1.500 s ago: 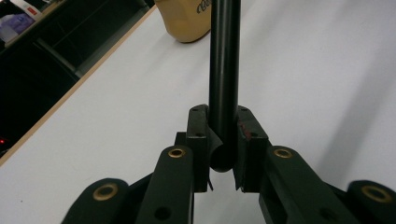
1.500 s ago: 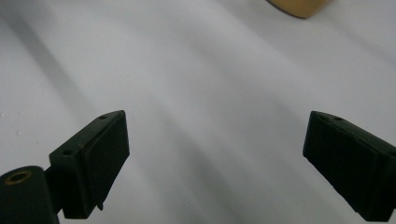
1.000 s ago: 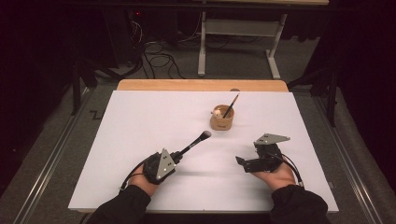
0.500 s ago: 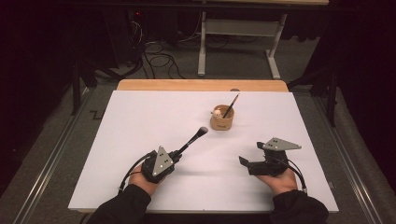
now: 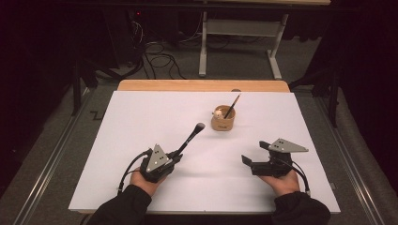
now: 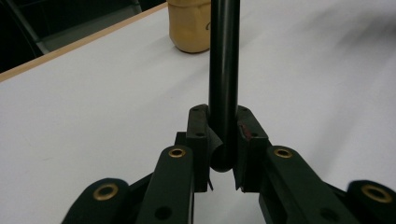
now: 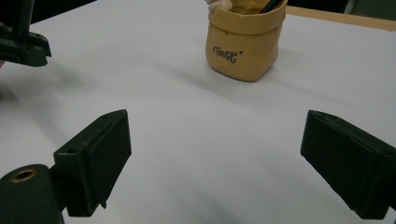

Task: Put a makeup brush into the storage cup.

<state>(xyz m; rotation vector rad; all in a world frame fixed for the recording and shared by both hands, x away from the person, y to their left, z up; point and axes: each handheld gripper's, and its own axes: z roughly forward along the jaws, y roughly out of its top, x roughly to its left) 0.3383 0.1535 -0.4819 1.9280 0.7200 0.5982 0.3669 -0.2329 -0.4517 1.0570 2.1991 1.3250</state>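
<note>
1. Little is changed since the earlier frame: the right gripper (image 5: 248,161) is shifted slightly toward the lower right, and the brush (image 5: 190,138) is kept at the same slant
2. The brush is clamped at its handle end by the closed left gripper (image 5: 177,154), left of centre; the right gripper's jaws are held wide, empty
3. The pick-up is judged done; delivery into the tan cup (image 5: 223,120), where a pencil (image 5: 232,105) is already stood, is judged left
4. The brush's long axis is run from lower left to upper right, bristles aimed toward the cup

The left gripper (image 5: 177,153) is clamping a black makeup brush (image 5: 190,138), bristles angling up toward the tan pot (image 5: 223,123). The right gripper (image 5: 251,162) is hovering over the white worktop (image 5: 141,117), jaws spread wide, nothing between them.
</note>
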